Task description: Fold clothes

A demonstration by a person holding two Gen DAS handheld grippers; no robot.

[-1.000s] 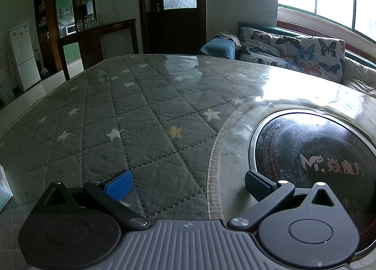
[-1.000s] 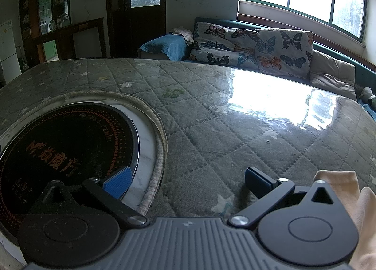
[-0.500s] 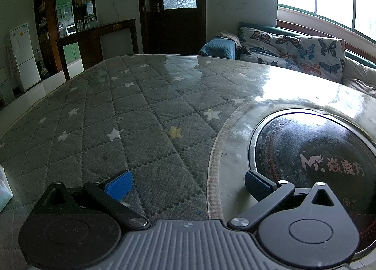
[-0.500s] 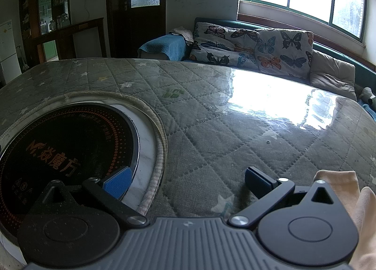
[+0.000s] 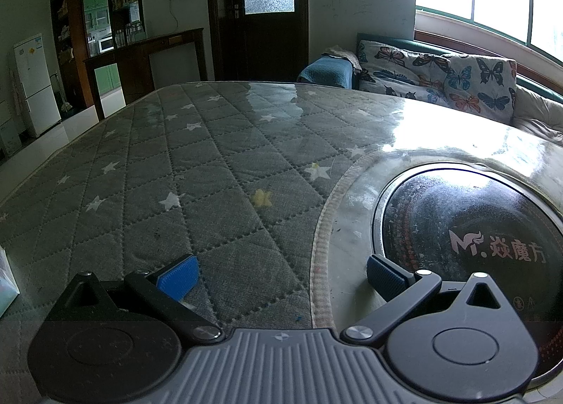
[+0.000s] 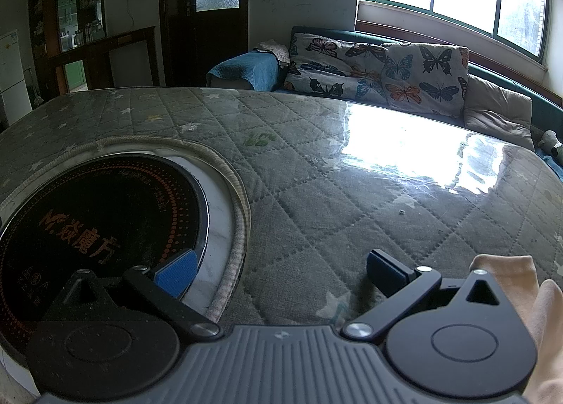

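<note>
Looking down, I see my left gripper and right gripper with fingers wide apart, holding nothing, low over the quilted surface. A pale cloth lies near, right of my right gripper.

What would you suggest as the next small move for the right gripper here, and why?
Probably swing the right gripper rightward toward the pale cloth at its right edge. Both the right and the left gripper are open and empty, and that cloth is the only garment in view; nothing lies between the jaws to fold yet.
</note>
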